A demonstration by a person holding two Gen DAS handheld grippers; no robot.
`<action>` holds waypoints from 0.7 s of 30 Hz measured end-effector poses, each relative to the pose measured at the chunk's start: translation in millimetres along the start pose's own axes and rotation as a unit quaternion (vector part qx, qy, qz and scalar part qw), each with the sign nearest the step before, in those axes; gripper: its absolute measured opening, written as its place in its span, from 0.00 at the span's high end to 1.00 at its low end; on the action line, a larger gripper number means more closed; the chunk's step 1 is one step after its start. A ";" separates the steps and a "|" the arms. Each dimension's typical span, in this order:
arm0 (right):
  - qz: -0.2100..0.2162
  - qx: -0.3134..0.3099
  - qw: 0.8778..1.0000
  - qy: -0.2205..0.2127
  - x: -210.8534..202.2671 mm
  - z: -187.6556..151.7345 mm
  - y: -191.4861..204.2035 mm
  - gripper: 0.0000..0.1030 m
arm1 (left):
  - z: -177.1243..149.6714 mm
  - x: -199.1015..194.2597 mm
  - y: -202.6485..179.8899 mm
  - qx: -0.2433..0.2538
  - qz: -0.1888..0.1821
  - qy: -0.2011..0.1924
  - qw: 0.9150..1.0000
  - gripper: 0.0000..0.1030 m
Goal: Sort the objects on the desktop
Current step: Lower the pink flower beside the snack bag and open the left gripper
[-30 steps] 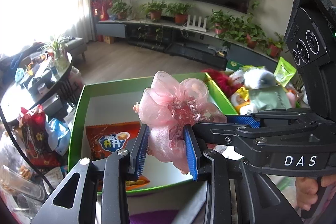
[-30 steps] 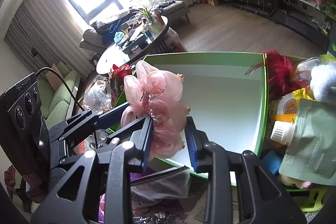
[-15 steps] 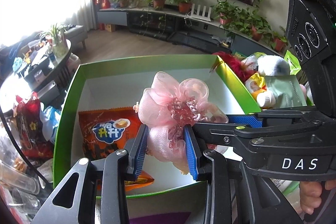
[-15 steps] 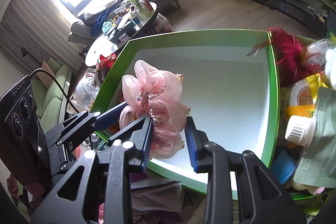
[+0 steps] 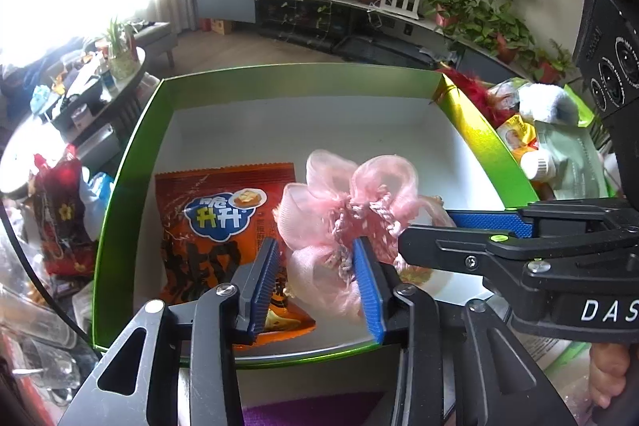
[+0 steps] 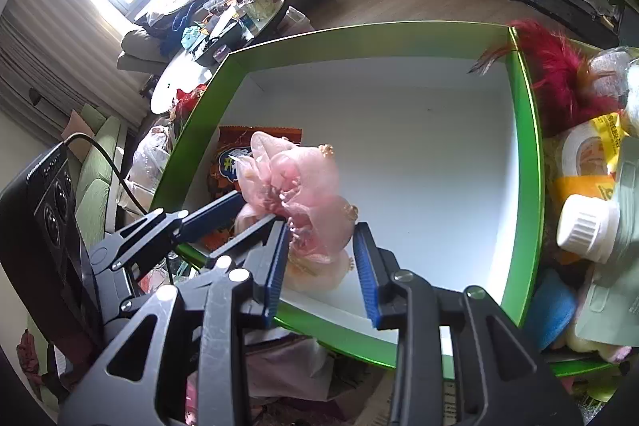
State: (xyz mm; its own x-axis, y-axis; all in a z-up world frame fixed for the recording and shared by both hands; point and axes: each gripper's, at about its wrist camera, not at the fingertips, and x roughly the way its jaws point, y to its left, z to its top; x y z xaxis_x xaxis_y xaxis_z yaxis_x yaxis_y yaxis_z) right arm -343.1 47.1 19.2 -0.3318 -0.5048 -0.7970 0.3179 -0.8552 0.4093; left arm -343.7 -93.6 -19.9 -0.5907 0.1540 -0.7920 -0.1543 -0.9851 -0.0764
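Left wrist view: pink organza flower hair clip (image 5: 351,210) now low inside green box (image 5: 131,154), partly over orange snack packet (image 5: 215,222); a second ago it was held above rim. Left gripper (image 5: 315,282) jaws opening, left pad clear of fabric, right pad brushing it. Right gripper (image 6: 321,266) jaws opening too, clip (image 6: 303,198) loose between, right pad apart. Judgement: release under way, this item nearly sorted; mixed pile beside box remains.

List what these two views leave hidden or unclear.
- Snack bag: lower part hidden by the left claw in the left view, mostly behind the pink fabric flower in the right view.
- Flower's underside: whether it touches the green box floor cannot be told.
- Table under the box: cut off by the frames.
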 end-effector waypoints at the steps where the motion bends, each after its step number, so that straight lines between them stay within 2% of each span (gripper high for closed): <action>1: -0.001 -0.001 1.000 0.000 -0.1 0.1 0.8 0.67 | 0.1 -0.5 -1.3 0.002 0.003 -0.001 1.000 0.54; 2: -0.002 0.000 1.000 0.001 -0.2 0.1 1.2 0.67 | 0.2 -1.0 -2.7 0.005 0.006 -0.002 1.000 0.52; 7: -0.010 -0.001 1.000 -0.003 -2.3 0.0 1.1 0.67 | 0.4 -6.3 -5.9 0.014 0.015 -0.013 1.000 0.51; 11: -0.030 -0.003 0.999 -0.018 -10.4 0.7 -0.2 0.67 | 2.4 -10.9 -2.0 0.002 0.019 -0.021 1.000 0.51; 21: -0.018 -0.015 0.999 -0.029 -29.5 -0.2 9.7 0.67 | 7.6 -34.5 -8.3 0.007 0.021 -0.045 0.999 0.51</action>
State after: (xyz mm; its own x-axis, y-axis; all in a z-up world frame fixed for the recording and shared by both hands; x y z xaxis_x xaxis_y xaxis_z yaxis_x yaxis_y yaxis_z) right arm -330.0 53.7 46.7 -0.3932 -0.4808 -0.7837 0.3315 -0.8692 0.3669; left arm -328.0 -90.2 12.6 -0.6662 0.1190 -0.7362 -0.1387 -0.9897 -0.0344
